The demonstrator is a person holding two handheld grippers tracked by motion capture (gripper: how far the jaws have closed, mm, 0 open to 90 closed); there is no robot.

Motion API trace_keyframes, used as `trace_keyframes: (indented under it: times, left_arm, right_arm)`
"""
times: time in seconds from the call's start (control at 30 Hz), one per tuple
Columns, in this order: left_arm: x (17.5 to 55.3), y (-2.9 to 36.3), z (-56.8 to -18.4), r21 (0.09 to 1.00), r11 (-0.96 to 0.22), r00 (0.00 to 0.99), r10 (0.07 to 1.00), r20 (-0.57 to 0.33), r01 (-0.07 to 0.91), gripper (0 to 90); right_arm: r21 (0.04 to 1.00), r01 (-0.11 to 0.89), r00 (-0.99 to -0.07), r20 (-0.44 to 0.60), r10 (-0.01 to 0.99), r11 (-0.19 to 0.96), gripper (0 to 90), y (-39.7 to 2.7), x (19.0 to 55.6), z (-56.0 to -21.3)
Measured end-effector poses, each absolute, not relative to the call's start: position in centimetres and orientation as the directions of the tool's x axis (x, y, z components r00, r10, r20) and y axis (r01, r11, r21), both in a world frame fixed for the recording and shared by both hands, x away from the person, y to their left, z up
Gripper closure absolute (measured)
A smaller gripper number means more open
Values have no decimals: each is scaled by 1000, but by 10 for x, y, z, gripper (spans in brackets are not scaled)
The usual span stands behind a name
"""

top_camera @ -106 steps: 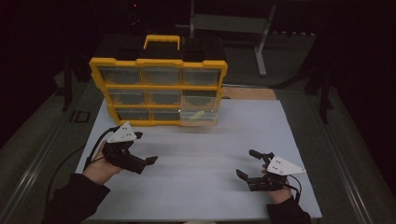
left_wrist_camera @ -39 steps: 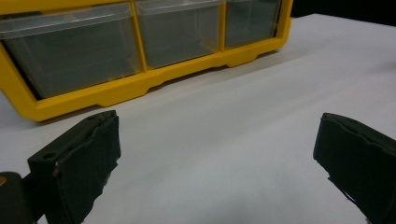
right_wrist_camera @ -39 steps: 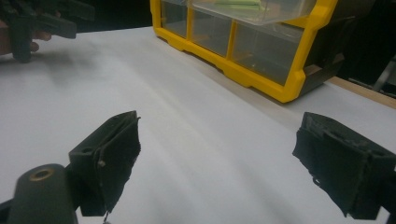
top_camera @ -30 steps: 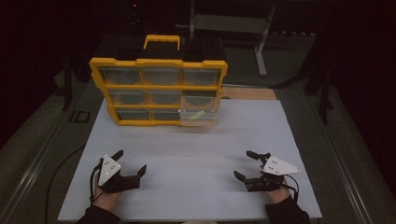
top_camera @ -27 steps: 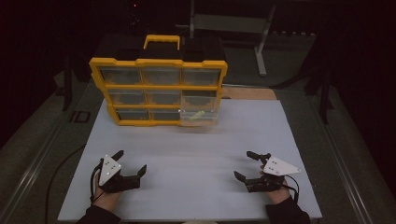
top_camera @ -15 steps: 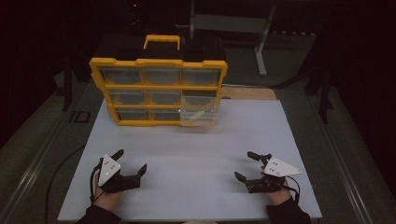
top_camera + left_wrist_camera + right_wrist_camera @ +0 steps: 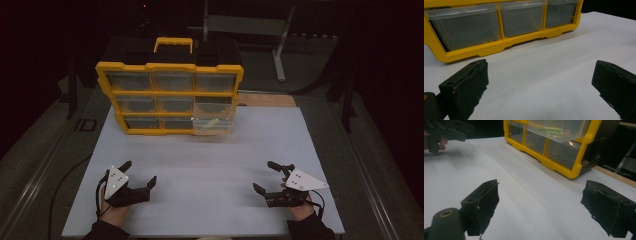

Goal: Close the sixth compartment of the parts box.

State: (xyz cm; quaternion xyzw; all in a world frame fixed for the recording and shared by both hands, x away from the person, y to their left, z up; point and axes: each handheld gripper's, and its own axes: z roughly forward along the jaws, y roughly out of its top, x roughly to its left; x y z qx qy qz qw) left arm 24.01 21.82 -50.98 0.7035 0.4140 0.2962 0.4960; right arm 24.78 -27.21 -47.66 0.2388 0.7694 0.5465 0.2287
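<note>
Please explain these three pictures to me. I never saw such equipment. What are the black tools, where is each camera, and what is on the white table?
A person holds black tongs in each hand: left tongs, right tongs. Both are open and hold nothing. The high view looks down from above. Each of the other two cameras rides on one pair of tongs and looks along its jaws. On the white table stands a yellow organizer with clear drawers. The bottom right drawer is pulled out slightly; something green lies inside.

Dim, grainy pictures; white table (image 7: pixel 210 170) lit from above, surroundings black.
</note>
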Motion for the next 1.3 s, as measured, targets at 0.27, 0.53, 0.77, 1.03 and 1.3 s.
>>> trace_keyframes:
  times: [0.27,0.53,0.77,1.03,1.3]
  left_arm:
    - [239,220,-508,948,-147,477,879,-6,282,16]
    - [239,221,-508,949,-141,471,882,-9,282,16]
    - [240,222,-508,949,-136,472,881,-16,285,16]
    - [239,222,-507,951,-136,469,883,-11,278,16]
    - [238,220,-506,953,-138,472,882,-7,271,16]
  right_arm:
    - [961,99,-767,-91,635,257,132,-271,241,-453]
    - [973,70,-755,-91,649,218,129,-268,234,-424]
    - [969,46,-725,-136,675,244,115,-259,225,-398]
    - [964,3,-711,-184,678,266,94,-236,221,-376]
    - [963,-15,-714,-198,671,268,92,-211,225,-370]
